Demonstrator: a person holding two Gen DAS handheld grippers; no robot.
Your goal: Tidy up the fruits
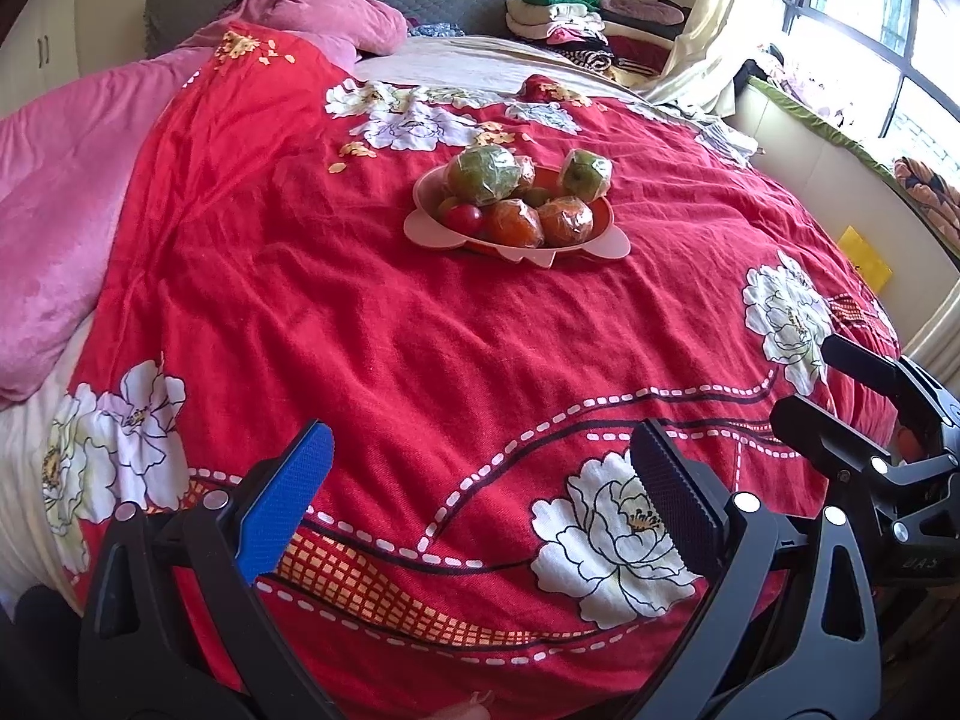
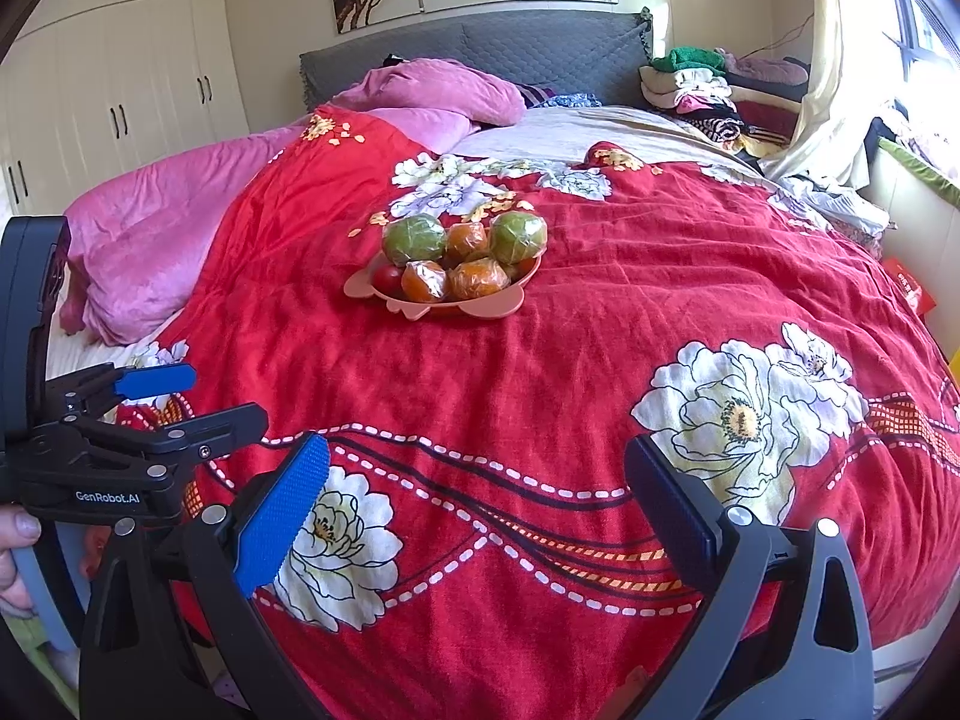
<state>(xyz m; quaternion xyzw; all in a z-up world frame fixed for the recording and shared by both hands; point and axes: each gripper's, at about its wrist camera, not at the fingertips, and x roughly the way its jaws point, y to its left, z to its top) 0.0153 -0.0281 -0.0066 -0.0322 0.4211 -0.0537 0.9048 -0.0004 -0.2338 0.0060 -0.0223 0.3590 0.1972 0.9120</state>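
Note:
A pink flower-shaped plate sits in the middle of the bed on a red floral bedspread. It holds several plastic-wrapped fruits: two green ones, orange ones and a small red one. My left gripper is open and empty, low over the near edge of the bed, far from the plate. My right gripper is open and empty, also near the front edge. Each gripper shows at the side of the other's view.
The red bedspread covers most of the bed. Pink quilts lie at the left. Folded clothes are stacked at the far right by the grey headboard. A window ledge runs along the right. White wardrobes stand at the left.

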